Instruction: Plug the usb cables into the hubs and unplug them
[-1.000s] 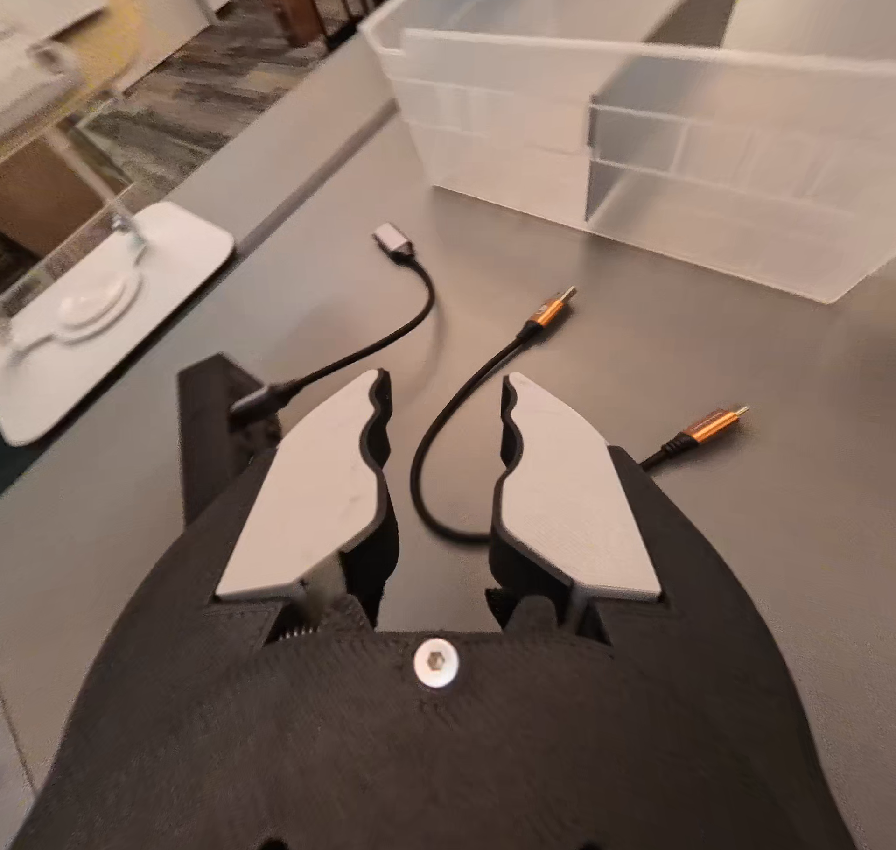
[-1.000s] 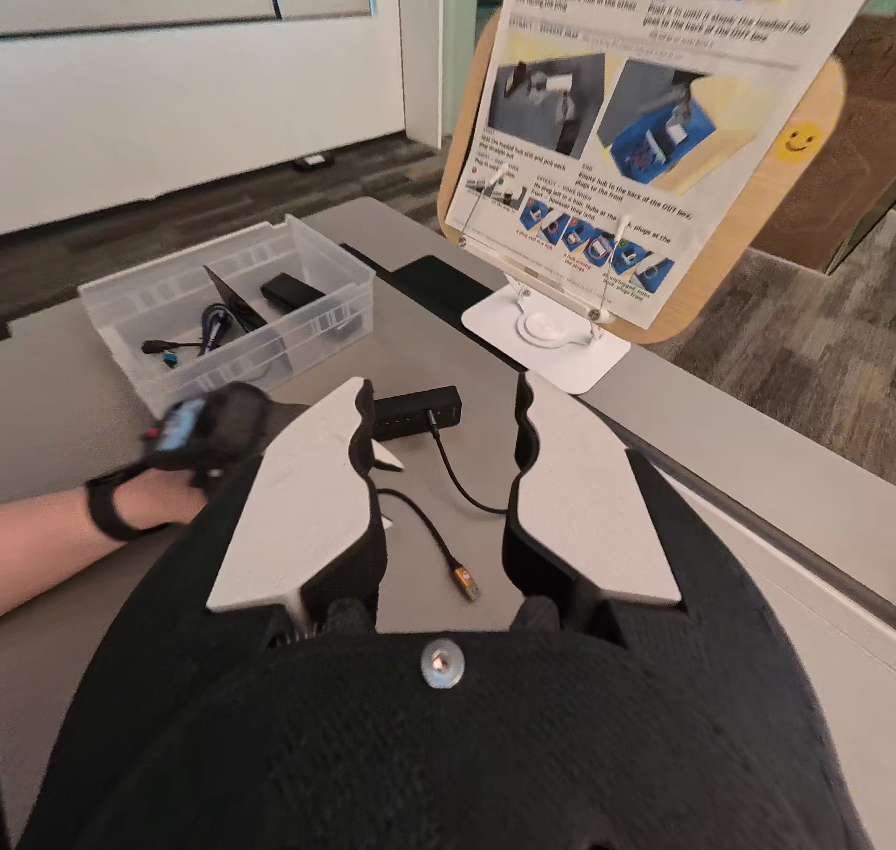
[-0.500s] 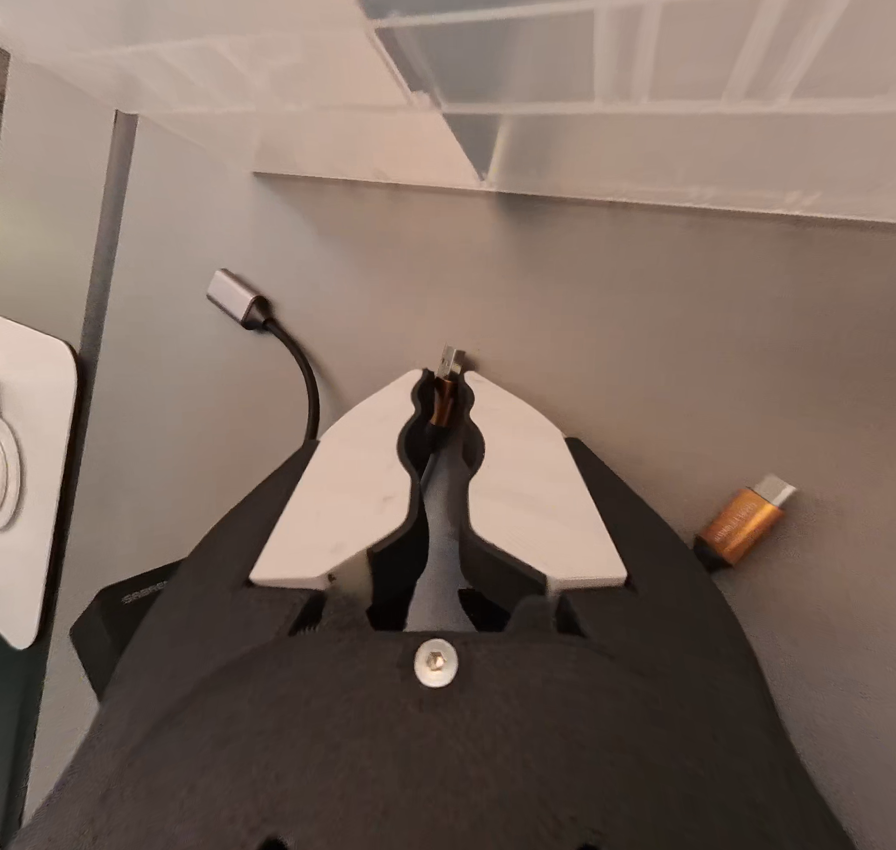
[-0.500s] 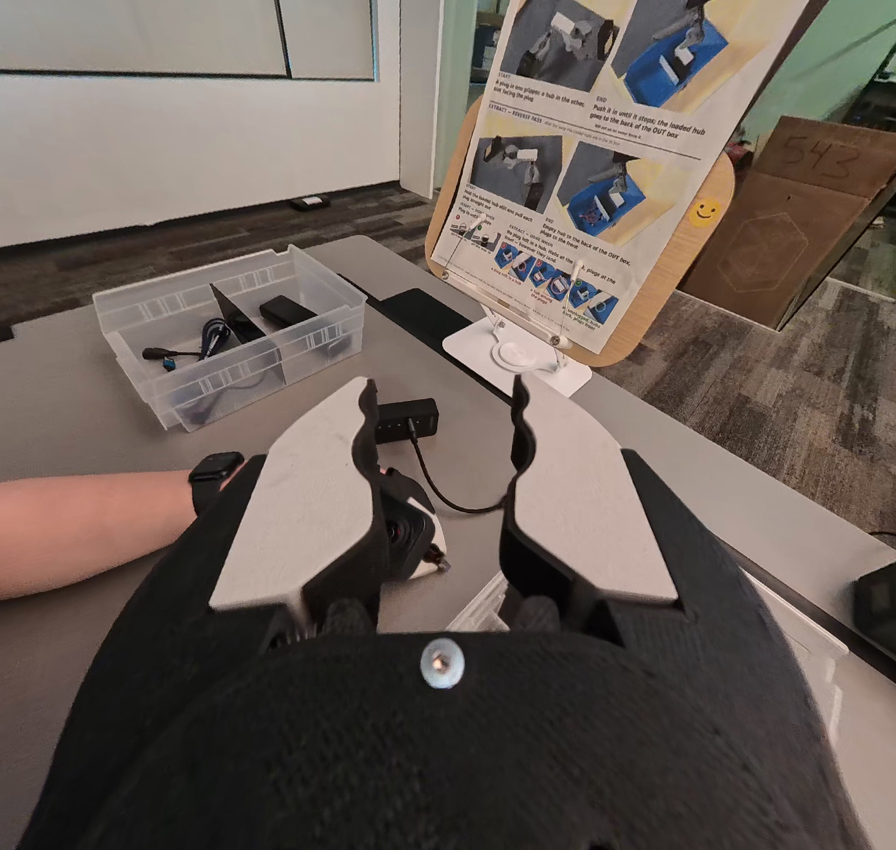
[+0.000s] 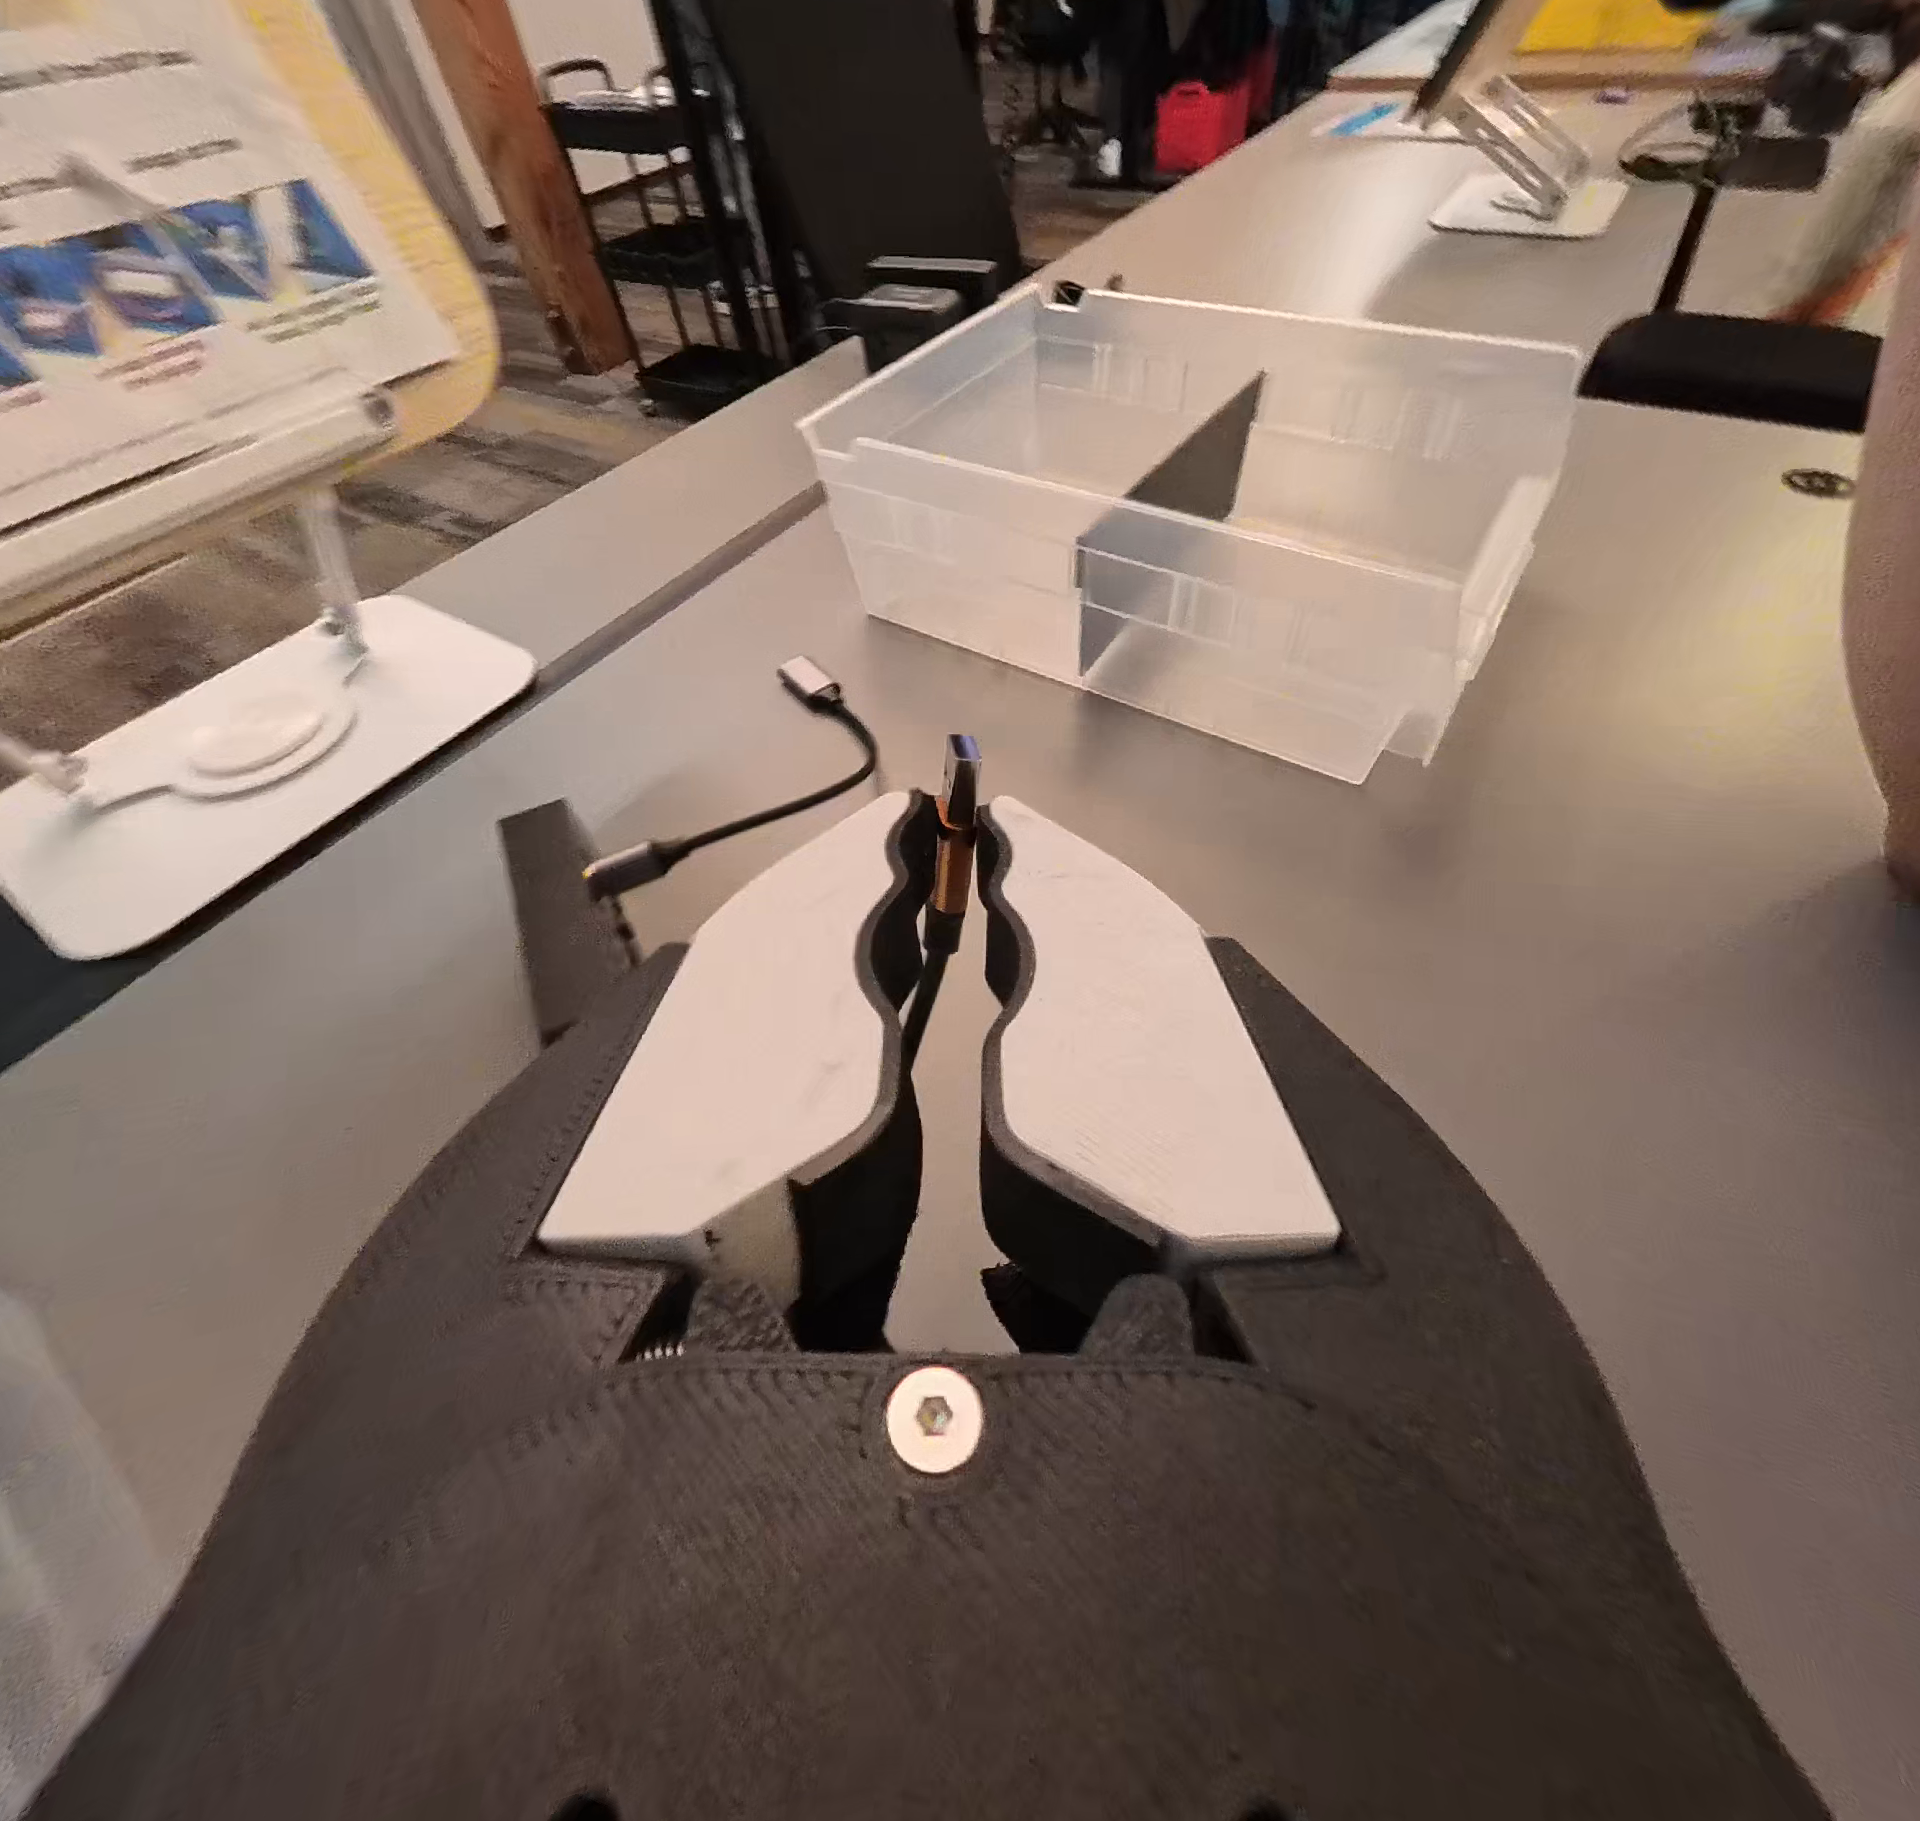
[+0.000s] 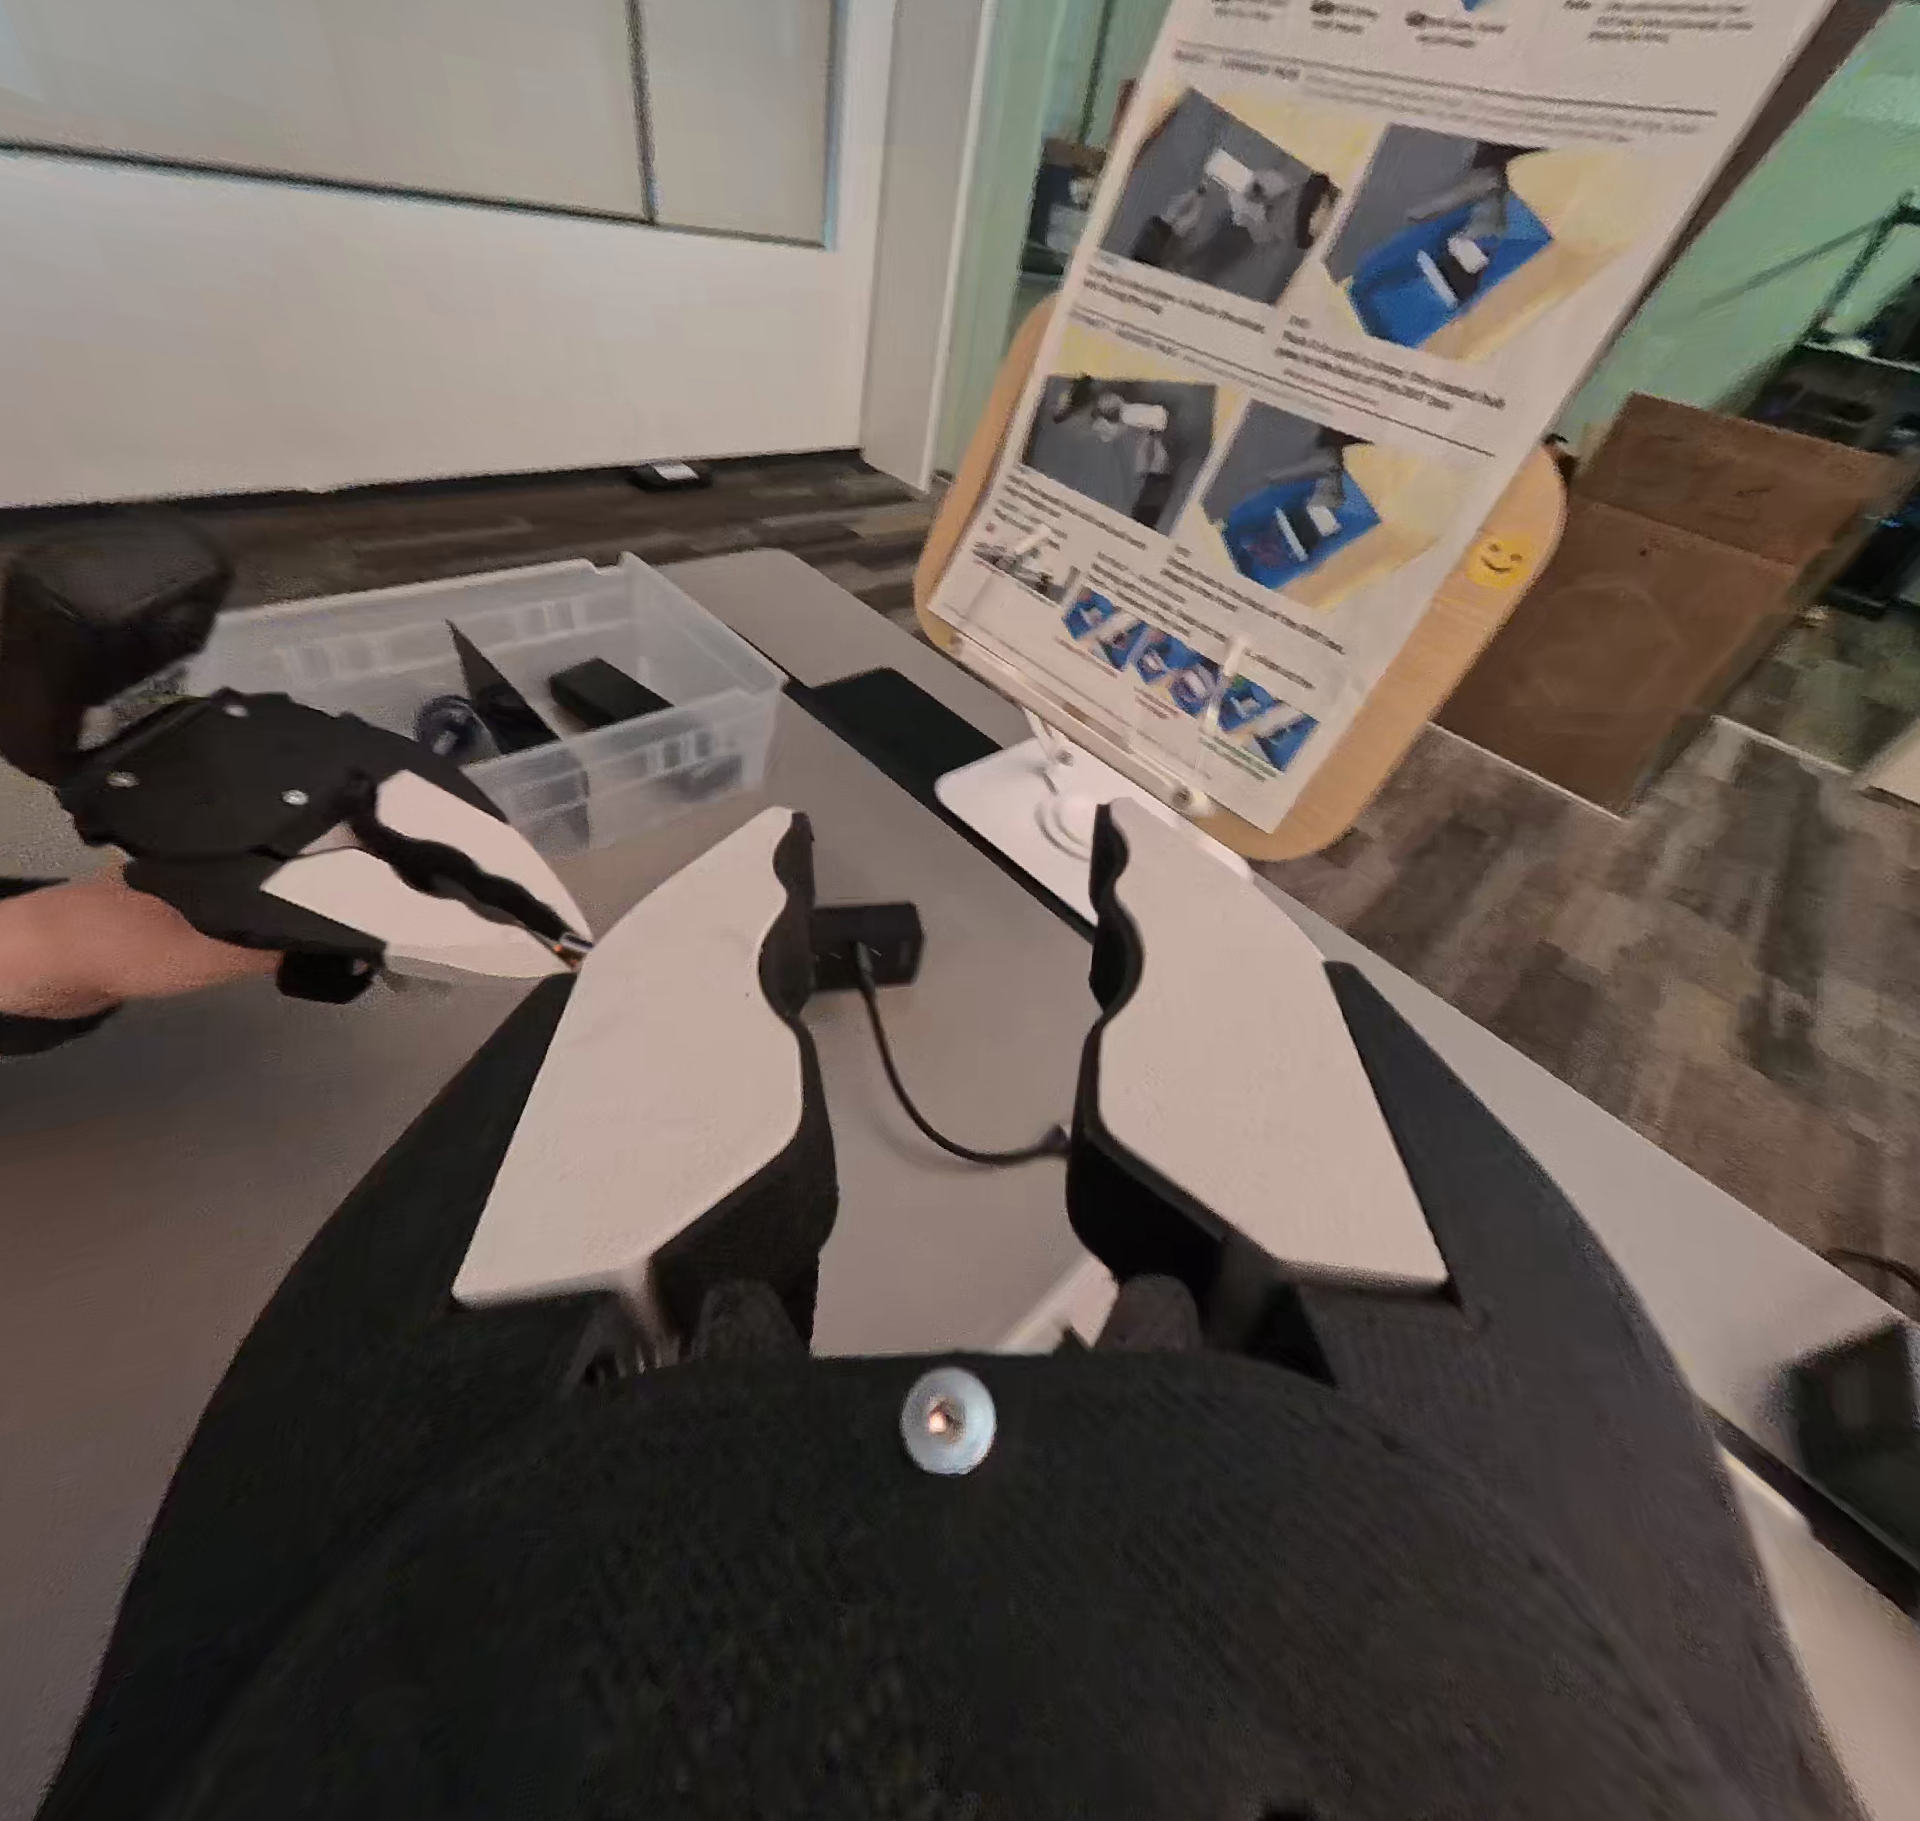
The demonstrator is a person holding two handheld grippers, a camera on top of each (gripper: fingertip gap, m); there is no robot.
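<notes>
My left gripper (image 5: pixel 951 813) is shut on an orange USB plug (image 5: pixel 954 857) and holds it above the grey table (image 5: pixel 1455 1044), metal tip forward, black cable trailing back between the fingers. A black hub (image 5: pixel 556 898) lies just left of it, its short cable ending in a grey connector (image 5: pixel 808 676). In the right wrist view my right gripper (image 6: pixel 945 826) is open and empty above the table, with the hub (image 6: pixel 868 940) between its fingertips, farther off. The left gripper (image 6: pixel 436 878) shows at the left there, the plug (image 6: pixel 566 945) at its tip.
An empty clear bin (image 5: pixel 1143 566) with a black divider stands beyond the left gripper. Another clear bin (image 6: pixel 665 732) holding hubs and cables stands behind the hub. A tilted instruction board (image 6: pixel 1299 421) on a white base (image 5: pixel 260 732) stands at the table's edge. About 20 centimeters separates my left fingertips from my right.
My left gripper dropped onto the orange plug, shut on it and lifted it off the table. My right gripper stayed open while its view swung and now frames the hub.
</notes>
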